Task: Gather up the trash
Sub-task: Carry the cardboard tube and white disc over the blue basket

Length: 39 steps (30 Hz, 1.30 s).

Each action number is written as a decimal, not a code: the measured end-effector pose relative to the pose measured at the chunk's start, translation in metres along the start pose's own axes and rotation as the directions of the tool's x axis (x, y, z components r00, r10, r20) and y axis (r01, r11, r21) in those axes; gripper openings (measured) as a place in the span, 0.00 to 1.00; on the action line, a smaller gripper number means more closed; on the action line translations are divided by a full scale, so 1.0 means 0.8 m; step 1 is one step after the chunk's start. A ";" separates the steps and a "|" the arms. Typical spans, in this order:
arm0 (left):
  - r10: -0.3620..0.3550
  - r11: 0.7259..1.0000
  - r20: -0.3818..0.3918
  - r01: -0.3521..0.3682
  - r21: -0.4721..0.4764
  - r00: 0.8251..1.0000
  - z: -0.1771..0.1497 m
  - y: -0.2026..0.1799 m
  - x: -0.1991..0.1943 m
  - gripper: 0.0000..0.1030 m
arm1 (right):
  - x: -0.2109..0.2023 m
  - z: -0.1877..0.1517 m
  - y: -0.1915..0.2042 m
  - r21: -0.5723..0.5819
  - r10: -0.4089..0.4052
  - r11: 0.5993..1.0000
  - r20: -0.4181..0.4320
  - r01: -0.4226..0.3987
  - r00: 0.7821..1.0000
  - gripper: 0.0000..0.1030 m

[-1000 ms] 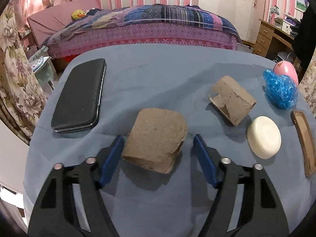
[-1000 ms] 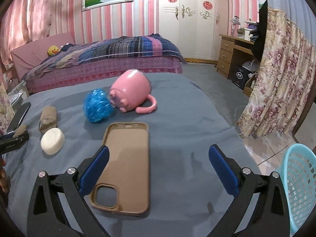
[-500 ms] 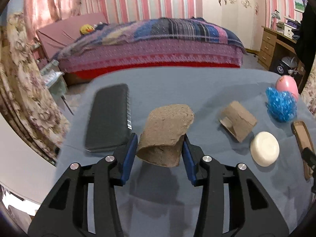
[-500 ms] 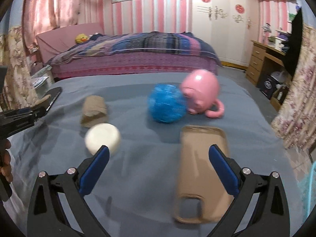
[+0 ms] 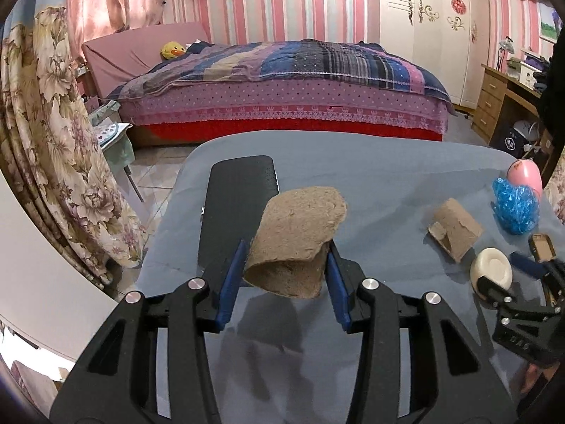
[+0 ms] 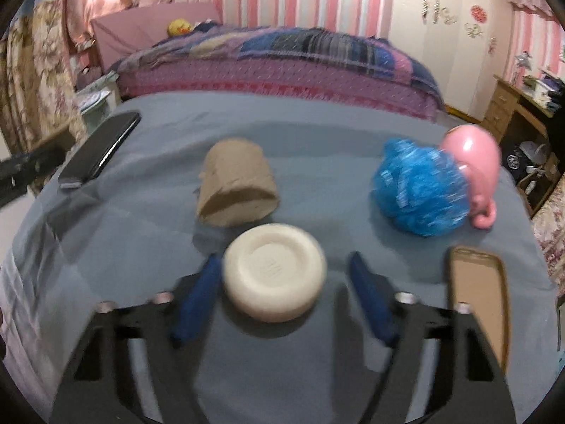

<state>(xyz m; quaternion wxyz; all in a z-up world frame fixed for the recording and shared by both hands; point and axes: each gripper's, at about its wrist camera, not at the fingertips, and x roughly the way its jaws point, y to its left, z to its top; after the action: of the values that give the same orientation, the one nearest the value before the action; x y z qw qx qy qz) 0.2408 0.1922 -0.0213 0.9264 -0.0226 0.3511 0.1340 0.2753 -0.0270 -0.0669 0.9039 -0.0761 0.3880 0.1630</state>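
Note:
My left gripper (image 5: 284, 263) is shut on a flattened brown cardboard tube (image 5: 298, 236) and holds it above the blue-grey table (image 5: 370, 162). A second brown tube (image 5: 455, 228) lies to the right; it also shows in the right wrist view (image 6: 235, 183). A crumpled blue plastic bag (image 6: 422, 189) lies beside a pink mug (image 6: 475, 166). My right gripper (image 6: 286, 272) is open, its blue pads (image 6: 197, 296) on either side of a round white soap bar (image 6: 275, 275), apart from it. The right gripper also shows in the left wrist view (image 5: 529, 272).
A black flat case (image 5: 236, 208) lies at the table's left; it shows in the right wrist view (image 6: 100, 150). A tan phone case (image 6: 480, 296) lies at the right. A bed (image 5: 282, 84) stands behind the table, a floral curtain (image 5: 53, 141) at the left.
My left gripper closed on the brown tube and lifted it off the table. My right gripper swung left from the phone case to the soap bar and narrowed around it.

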 end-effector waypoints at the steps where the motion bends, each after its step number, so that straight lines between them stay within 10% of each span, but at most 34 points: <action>1: 0.004 1.000 0.002 -0.004 0.003 1.000 0.001 -0.002 0.000 0.42 | 0.000 0.000 0.002 -0.007 0.008 1.000 0.000 -0.008 1.000 0.59; 17: -0.187 0.977 0.117 0.171 0.130 0.975 0.025 -0.157 -0.078 0.42 | -0.140 -0.043 -0.143 0.147 -0.153 0.980 0.138 0.132 0.979 0.59; 39: -0.499 0.811 0.001 0.467 0.352 0.866 -0.061 -0.466 -0.165 0.42 | -0.328 -0.211 -0.407 0.424 -0.490 0.803 0.070 0.419 0.869 0.59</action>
<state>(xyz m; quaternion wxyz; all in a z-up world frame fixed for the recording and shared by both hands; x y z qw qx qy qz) 0.2130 -0.2043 0.0093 0.9349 0.0558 0.3077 -0.1677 0.1071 -0.4377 0.0110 0.9434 0.0317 0.3015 -0.1347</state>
